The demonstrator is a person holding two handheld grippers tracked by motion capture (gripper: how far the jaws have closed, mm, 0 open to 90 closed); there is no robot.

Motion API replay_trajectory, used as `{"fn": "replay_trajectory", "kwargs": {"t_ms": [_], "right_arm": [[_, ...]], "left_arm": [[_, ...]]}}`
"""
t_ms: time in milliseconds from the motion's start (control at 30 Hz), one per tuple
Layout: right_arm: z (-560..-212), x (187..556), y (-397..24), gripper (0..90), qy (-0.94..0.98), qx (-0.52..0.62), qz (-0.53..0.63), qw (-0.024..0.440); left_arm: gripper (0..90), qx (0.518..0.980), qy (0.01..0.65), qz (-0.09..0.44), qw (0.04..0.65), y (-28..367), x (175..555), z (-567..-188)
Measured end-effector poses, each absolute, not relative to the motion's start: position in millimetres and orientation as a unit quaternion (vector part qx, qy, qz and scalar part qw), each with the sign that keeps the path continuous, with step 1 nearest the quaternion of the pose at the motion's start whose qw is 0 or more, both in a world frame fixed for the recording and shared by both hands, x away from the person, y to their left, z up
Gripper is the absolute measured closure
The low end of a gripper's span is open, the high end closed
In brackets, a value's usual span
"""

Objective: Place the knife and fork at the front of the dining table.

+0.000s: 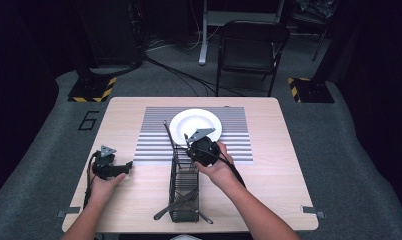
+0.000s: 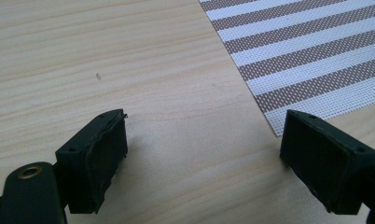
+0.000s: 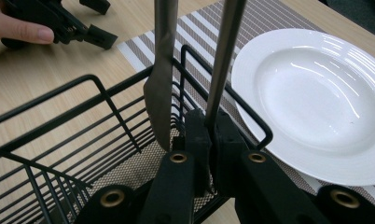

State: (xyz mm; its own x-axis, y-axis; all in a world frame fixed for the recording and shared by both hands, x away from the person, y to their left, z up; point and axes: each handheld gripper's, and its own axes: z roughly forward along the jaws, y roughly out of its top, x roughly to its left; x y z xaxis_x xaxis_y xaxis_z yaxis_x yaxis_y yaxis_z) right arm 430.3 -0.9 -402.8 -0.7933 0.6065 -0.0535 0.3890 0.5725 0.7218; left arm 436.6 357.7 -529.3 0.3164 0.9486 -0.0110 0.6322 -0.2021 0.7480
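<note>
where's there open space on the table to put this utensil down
Bare wood lies right of the wire rack up to the table edge, and between the rack and the left gripper. The striped mat right of the white plate is free. Rack and plate crowd the centre.

The left gripper (image 1: pixel 123 166) rests low at the person's left, jaws spread wide with nothing between them, the left hand (image 1: pixel 105 181) wrapped around its body. The right gripper (image 3: pixel 211 135) reaches forward from an extended forearm, its jaws pressed together on a thin metal handle (image 3: pixel 223 60), the right hand (image 1: pixel 220 167) gripping from behind.
</note>
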Motion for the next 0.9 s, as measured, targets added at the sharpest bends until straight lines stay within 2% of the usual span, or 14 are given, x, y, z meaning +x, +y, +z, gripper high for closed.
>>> {"fn": "replay_trajectory", "kwargs": {"t_ms": [467, 900], "right_arm": [[-387, 428, -3, 87.4, 0.87, 0.28, 0.386, 0.122], [-356, 422, -7, 87.3, 0.871, 0.267, 0.399, 0.108]], "left_arm": [[14.4, 0.739, 0.535, 0.236, 0.336, 358, 437, -529], [14.4, 0.739, 0.535, 0.236, 0.336, 358, 437, -529]]}}
